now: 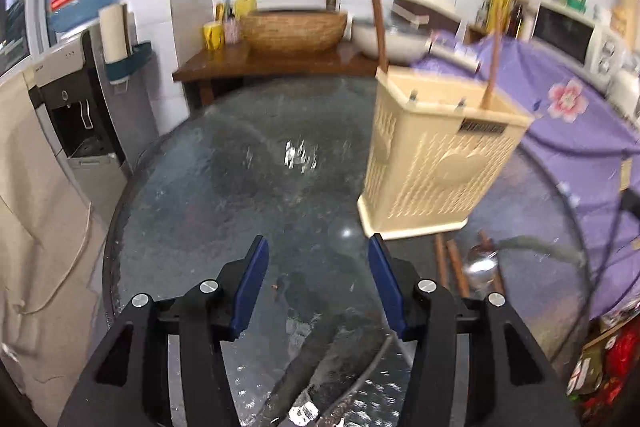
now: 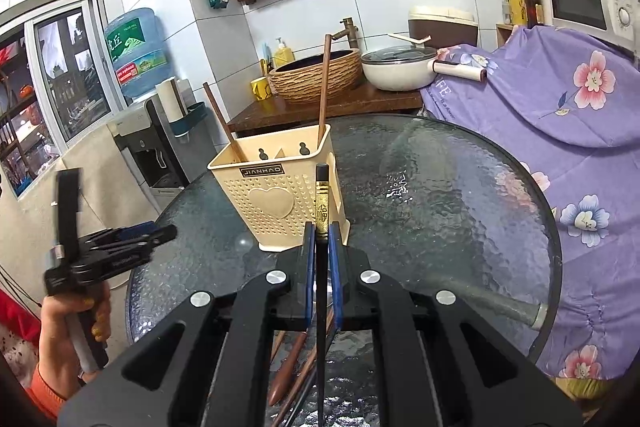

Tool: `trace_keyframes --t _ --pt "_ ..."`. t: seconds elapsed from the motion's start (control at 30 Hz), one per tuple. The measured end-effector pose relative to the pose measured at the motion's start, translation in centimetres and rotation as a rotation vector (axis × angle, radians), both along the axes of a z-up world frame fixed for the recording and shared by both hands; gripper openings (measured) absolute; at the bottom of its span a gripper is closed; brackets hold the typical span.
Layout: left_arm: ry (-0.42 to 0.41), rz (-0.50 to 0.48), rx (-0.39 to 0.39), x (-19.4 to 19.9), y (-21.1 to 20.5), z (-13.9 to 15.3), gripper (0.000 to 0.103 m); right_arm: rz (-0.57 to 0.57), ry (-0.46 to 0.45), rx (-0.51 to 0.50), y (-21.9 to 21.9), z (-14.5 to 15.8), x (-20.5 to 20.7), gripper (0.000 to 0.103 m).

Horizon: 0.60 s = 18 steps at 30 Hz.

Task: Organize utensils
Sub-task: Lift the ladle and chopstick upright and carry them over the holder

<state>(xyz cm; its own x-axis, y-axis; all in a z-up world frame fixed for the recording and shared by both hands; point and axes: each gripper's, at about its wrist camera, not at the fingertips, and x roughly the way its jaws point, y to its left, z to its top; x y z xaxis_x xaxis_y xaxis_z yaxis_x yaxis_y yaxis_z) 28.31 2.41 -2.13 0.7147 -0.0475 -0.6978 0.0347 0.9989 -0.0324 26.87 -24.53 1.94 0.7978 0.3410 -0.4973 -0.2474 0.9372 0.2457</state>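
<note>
The black chopstick (image 2: 321,227) looks light, thin and stiff, and its lacquered surface is probably slippery, so I judge that it can turn or slide between the pads if the hold is weak. The right gripper (image 2: 322,227) is clenched on it just below the gold band, with the short upper end standing free above the fingertips in the centre of the right wrist view and the long lower part running down to the bottom edge; a hold closer to the middle would probably swing less, but this one seems enough for so light a thing. The stick is black, square at the top, with a gold band and a gold character. Behind it, in the middle of the frame, stands the cream holder (image 2: 280,195), a perforated plastic box with a heart shape on its front, and two brown chopsticks (image 2: 323,83) already lean inside it. More utensils lie on the glass table (image 2: 460,195) under the gripper at the bottom centre: a brown wooden handle (image 2: 286,367) and other sticks. In the left wrist view a metal spoon (image 1: 482,265) lies at the lower right beside the holder. The left gripper (image 1: 318,263) is released, with the jaws wide apart, and it grasps nothing.
</note>
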Motion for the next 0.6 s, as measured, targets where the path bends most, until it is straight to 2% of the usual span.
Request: trace_keyframes --t 0.13,0.27,0.43,0.57,0.6 --pt "0.075 -0.012 0.062 2.5 -1.8 -2.9 0.051 -0.008 -0.006 -0.005 0.0 0.0 -0.1 0.008" --pt "0.155 0.017 0.089 5.7 -3.1 -6.0 0.051 -0.011 -0.003 0.001 -0.1 -0.1 -0.2 0.008" --pt "0.196 0.044 0.121 7.6 -3.7 -7.9 0.051 -0.005 -0.006 0.002 0.0 0.0 -0.4 0.008" --pt "0.184 0.046 0.136 8.2 -4.1 -8.0 0.051 0.001 -0.008 0.005 0.0 0.1 -0.4 0.008" --pt "0.184 0.043 0.129 8.3 -4.1 -8.0 0.049 0.002 -0.008 0.006 0.0 0.1 -0.4 0.008"
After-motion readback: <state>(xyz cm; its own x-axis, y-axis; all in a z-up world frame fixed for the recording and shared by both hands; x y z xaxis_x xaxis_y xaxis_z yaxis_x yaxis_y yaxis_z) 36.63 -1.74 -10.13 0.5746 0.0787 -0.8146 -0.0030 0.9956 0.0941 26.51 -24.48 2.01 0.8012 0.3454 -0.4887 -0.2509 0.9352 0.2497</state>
